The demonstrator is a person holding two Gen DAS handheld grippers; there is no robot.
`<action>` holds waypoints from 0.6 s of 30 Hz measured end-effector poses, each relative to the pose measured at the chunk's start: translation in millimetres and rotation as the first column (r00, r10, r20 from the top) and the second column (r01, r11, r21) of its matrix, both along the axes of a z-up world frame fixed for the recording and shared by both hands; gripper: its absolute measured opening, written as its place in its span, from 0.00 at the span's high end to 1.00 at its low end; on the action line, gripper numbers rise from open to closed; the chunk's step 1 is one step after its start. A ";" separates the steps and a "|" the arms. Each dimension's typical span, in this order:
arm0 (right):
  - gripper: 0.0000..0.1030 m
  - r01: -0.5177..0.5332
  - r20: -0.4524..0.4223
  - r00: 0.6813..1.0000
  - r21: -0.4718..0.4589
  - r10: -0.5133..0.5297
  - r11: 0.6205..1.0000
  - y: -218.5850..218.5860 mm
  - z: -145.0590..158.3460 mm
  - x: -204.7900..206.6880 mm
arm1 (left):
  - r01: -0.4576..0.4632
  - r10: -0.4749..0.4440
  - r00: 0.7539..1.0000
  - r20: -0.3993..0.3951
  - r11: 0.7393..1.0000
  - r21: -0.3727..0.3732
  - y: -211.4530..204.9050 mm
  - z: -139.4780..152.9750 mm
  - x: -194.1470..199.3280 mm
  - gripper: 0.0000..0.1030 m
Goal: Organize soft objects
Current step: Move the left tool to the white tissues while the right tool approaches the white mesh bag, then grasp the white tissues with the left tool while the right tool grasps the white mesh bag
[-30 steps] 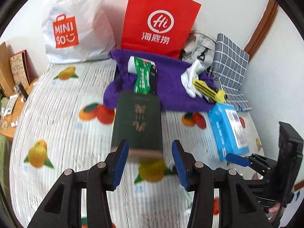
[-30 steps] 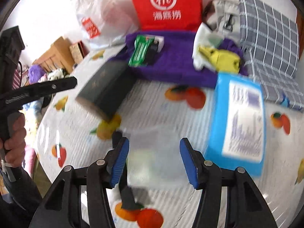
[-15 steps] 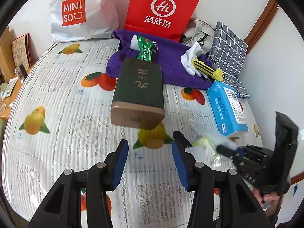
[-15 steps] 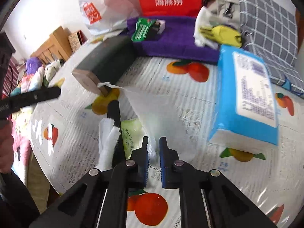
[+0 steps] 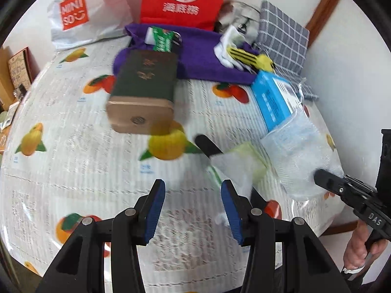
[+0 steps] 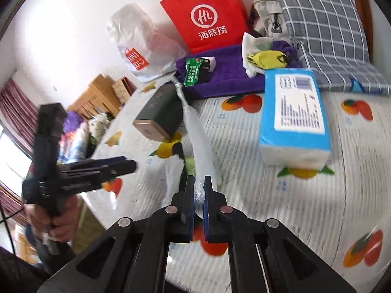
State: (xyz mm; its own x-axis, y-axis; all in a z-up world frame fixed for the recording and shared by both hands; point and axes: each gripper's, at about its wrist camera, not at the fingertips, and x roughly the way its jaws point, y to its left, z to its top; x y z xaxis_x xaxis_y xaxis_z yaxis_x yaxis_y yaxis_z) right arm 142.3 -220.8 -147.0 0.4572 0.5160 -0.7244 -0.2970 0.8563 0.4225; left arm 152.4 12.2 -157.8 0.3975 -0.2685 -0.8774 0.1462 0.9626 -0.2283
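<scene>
Fruit-printed bedding (image 5: pixel 73 161) covers the bed, with a red paper bag (image 6: pixel 207 14) and a purple towel (image 5: pixel 202 53) at the far end. Lifted off the bedding, a clear plastic bag (image 6: pixel 199 146) is clenched in the right claw (image 6: pixel 199 195) beside the blue tissue pack (image 6: pixel 295 112). Empty, the left claw (image 5: pixel 191 210) hovers released near a dark green box (image 5: pixel 144 85).

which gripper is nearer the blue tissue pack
Right. The right gripper, shut on a clear plastic bag, sits just in front of the blue tissue pack. The left gripper hangs open farther back, toward the table's front edge.
</scene>
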 end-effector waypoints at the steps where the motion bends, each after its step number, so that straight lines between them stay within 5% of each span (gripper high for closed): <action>1: 0.94 0.004 -0.005 1.000 0.011 -0.004 1.000 -4.0 -1.5 -3.7 | 0.003 -0.003 1.000 -0.007 1.000 -0.004 -2.4 -2.7 -1.3 0.56; 14: 0.90 0.106 -0.129 0.986 -0.031 -0.109 0.994 -63.6 -50.3 -18.0 | 0.092 -0.092 0.994 -0.065 0.996 -0.004 -54.1 -37.0 -13.6 0.56; 18: 0.80 0.119 -0.117 0.984 -0.130 -0.135 0.984 -68.9 -59.3 -15.8 | 0.087 -0.090 0.994 -0.069 0.995 -0.041 -55.6 -42.8 -8.9 0.75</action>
State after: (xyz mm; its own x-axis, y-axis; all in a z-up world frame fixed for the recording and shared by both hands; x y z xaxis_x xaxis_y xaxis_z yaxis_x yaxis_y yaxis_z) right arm 126.5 -289.7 -206.3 0.4149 0.3637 -0.8340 -0.1340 0.9311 0.3393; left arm 143.5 -43.4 -200.6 0.3080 -0.3337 -0.8909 0.2125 0.9369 -0.2775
